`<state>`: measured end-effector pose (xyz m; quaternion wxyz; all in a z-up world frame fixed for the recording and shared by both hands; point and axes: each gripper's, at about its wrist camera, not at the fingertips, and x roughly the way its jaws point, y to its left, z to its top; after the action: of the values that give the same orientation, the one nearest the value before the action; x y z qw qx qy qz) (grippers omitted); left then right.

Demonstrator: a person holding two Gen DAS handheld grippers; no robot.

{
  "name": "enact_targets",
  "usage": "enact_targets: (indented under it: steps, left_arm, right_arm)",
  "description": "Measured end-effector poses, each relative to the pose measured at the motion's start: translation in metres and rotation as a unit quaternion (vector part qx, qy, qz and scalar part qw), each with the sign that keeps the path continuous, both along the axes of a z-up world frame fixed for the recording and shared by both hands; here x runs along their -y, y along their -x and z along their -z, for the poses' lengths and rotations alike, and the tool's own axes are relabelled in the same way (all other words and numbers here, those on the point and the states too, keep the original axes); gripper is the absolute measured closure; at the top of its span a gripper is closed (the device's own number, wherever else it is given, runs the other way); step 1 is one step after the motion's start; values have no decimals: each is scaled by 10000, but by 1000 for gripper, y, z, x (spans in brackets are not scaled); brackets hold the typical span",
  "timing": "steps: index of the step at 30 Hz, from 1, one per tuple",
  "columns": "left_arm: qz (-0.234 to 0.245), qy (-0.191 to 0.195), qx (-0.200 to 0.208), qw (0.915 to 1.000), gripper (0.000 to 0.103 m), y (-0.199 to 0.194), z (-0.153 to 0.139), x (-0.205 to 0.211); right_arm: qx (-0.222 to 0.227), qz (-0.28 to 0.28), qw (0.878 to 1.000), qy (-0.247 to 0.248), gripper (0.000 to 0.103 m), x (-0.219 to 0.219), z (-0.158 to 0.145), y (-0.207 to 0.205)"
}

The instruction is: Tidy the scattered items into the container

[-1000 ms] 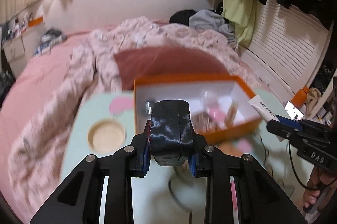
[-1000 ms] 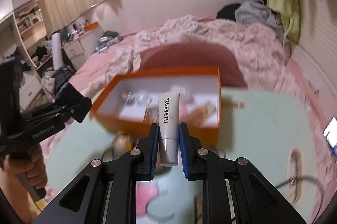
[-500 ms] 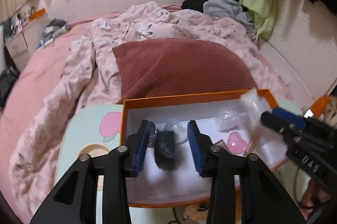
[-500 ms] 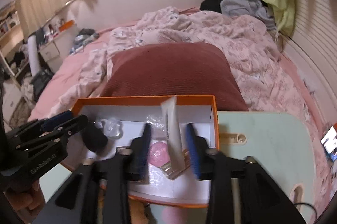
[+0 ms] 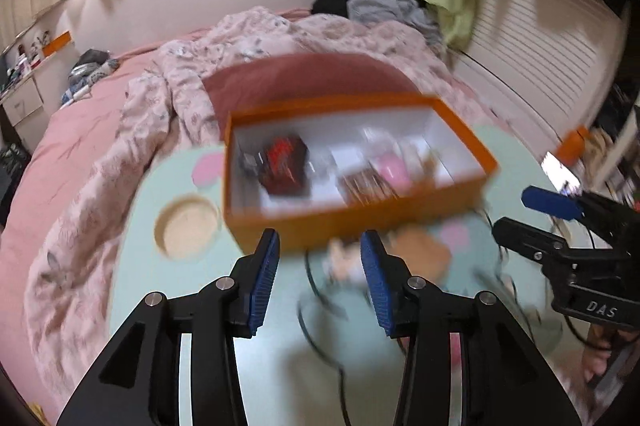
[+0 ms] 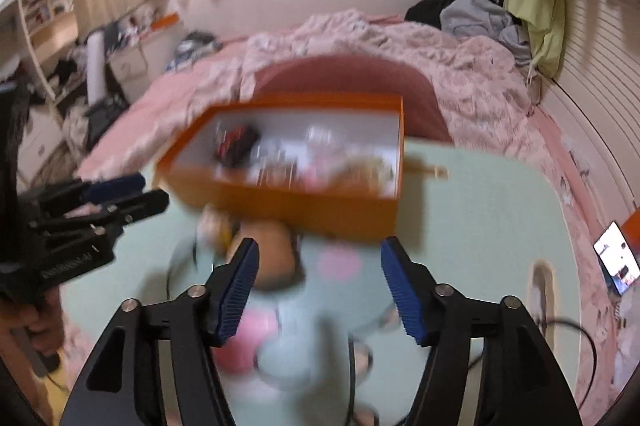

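Legibly "DAS" on right gripper [image 5: 516, 214]; both grippers' fingers [image 5: 262, 286] released, empty, right's lately widening.

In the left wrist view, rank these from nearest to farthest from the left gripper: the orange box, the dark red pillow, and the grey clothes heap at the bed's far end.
1. orange box: just beyond the left gripper, on the pale green table.
2. dark red pillow: directly behind the box, on the bed.
3. grey clothes heap: far back, upper right, near the headboard.
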<state>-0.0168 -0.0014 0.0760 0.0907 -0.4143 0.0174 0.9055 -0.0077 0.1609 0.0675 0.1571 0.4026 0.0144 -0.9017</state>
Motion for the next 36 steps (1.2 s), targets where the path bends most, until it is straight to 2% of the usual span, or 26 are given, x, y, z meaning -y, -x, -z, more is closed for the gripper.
enact_targets:
  steps: [3, 7, 9, 10, 11, 12, 13, 14, 15, 16, 36]
  left_arm:
    - [3, -168, 222, 9996, 59, -29, 18, 0]
    - [-199, 66, 459, 9987, 59, -47, 46, -3]
    - [-283, 88, 530, 9982, 59, -50, 59, -4]
    - [-335, 120, 496, 9981, 53, -52, 64, -4]
    - [-399, 230, 338, 9984, 39, -55, 64, -5]
    - [-476, 363, 287, 9978, 33, -56, 64, -7]
    - [-510, 406, 229, 9976, 26, -56, 64, -7]
    - [-539, 413, 182, 9975, 15, -57, 65, -8]
    - [-541, 326, 210, 9978, 9, -56, 67, -6]
    - [-525, 182, 279, 9981, 0, -54, 70, -4]
    - [-533, 121, 253, 9982, 0, -55, 75, -2]
  right_arm:
    - [195, -57, 9992, -334, 39, 1, 21, -25]
    - [618, 27, 9976, -315, 39, -5, 48, -39]
    - [625, 92, 9974, -356, 38, -6, 53, -42]
    - [548, 139, 9973, -469, 34, -6, 54, -44]
    - [545, 178, 9968, -551, 33, -5, 56, -44]
    - [525, 193, 9969, -556, 31, -5, 56, -44]
    - [519, 199, 9970, -547, 24, -5, 57, -44]
    - [522, 208, 9967, -580, 18, -5, 59, -43]
    - [537, 225, 9960, -674, 3, -3, 63, -41]
    - [543, 220, 9959, -690, 0, -3, 65, -40]
    - [477, 222, 9963, -686, 0, -1, 65, -43]
